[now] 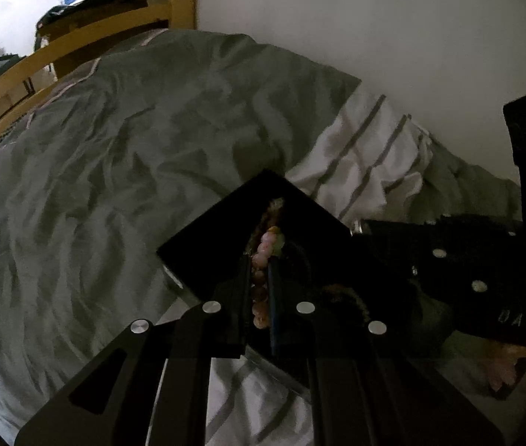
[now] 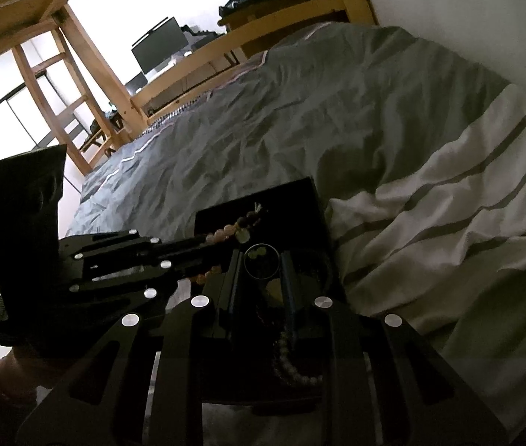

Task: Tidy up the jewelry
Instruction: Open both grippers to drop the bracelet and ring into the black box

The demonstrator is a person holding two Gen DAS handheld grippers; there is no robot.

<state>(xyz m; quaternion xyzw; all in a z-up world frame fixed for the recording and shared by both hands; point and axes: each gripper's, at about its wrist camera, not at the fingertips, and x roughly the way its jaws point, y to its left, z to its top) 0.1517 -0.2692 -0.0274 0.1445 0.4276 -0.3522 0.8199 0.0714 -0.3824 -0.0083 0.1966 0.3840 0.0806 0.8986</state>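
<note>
A black jewelry tray [image 1: 222, 238] lies on the bed; it also shows in the right wrist view [image 2: 300, 193]. My left gripper [image 1: 260, 260] is shut on a pink beaded bracelet [image 1: 261, 260] and holds it over the tray; the bracelet shows from the right [image 2: 222, 234] too. My right gripper [image 2: 261, 260] is open over the tray, with a thin ring bangle [image 2: 261, 262] lying between its fingers. A second pale bead bracelet [image 2: 289, 364] lies in the tray under the right gripper. The right gripper's body [image 1: 448, 256] reaches in from the right of the left view.
A rumpled grey duvet [image 1: 114, 186] covers the bed, with a white striped sheet [image 2: 448, 223] beside the tray. A wooden bed frame [image 2: 88, 85] and a desk with a monitor [image 2: 158, 44] stand behind. A white wall [image 1: 374, 18] borders the bed.
</note>
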